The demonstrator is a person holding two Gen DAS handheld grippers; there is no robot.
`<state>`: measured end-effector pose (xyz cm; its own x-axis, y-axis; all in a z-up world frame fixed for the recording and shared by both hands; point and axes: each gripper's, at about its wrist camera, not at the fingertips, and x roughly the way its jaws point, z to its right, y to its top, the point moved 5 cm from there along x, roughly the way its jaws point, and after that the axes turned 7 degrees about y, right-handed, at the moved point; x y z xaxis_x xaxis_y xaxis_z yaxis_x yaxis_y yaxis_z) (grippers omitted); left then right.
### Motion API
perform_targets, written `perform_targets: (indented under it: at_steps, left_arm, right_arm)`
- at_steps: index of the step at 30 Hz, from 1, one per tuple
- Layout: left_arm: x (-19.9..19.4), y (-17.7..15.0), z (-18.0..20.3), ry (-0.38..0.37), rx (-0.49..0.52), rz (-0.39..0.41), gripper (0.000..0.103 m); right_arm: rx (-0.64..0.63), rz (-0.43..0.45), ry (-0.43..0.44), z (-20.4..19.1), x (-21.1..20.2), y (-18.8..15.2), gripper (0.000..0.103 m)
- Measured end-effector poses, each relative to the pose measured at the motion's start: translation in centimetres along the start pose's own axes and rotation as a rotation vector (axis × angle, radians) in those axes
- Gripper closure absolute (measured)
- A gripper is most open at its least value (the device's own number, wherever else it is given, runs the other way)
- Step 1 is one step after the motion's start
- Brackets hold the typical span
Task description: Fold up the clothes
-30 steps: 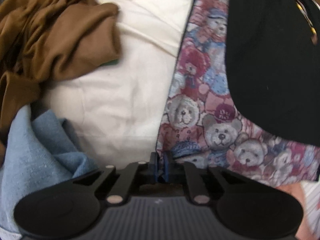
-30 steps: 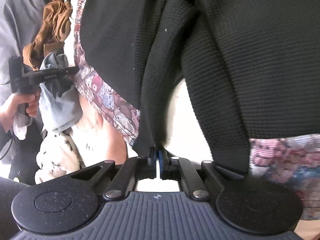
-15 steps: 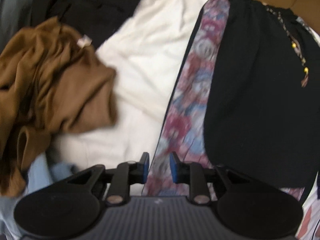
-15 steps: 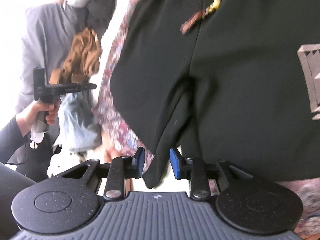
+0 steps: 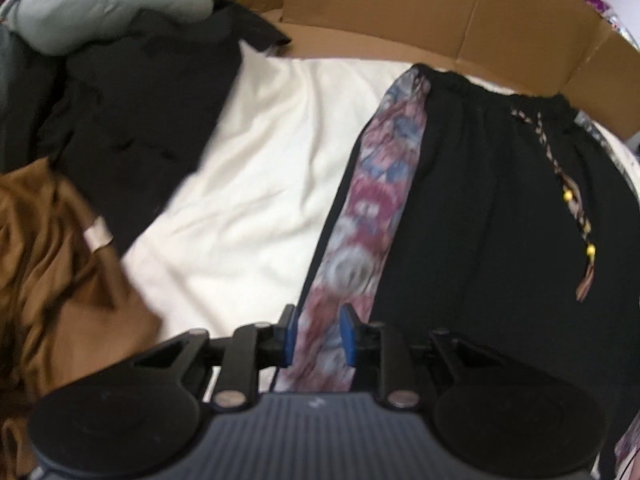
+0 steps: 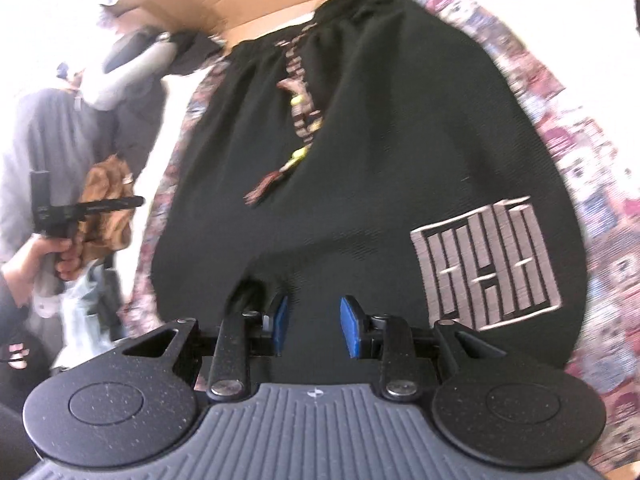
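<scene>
Black shorts (image 6: 360, 152) lie spread flat on a teddy-bear print cloth (image 5: 360, 216), waistband toward the cardboard wall (image 5: 400, 12) behind, their lower hem hidden by the right gripper (image 6: 312, 326), which hovers over them with jaws parted and nothing between them, having just been opening. The left gripper (image 5: 318, 336), likewise slightly open and empty after just opening, hangs over the print strip left of the shorts. Farther left, bare white sheet (image 5: 248, 184) offers room; beyond it a brown garment (image 5: 60, 280), cut off by the frame, a black coat (image 5: 132, 120) and a grey pillow (image 5: 100, 4) crowd the edge, all blurred.
</scene>
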<state>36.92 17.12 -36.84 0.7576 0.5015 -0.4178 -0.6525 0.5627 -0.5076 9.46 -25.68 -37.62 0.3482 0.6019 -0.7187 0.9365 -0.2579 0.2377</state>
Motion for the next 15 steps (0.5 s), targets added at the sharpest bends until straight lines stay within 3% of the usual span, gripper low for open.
perform_targets:
  at_steps: [12,15]
  left_arm:
    - [2.2,5.6,1.9,0.009,-0.115,0.131,0.078]
    - [2.2,6.6,2.1,-0.001,-0.173,0.185,0.071]
  right_arm:
    - [-0.005,0.099,-0.207,4.4,-2.4,2.1,0.072]
    - [0.012,0.132,-0.273,6.0,-3.2,2.9,0.072]
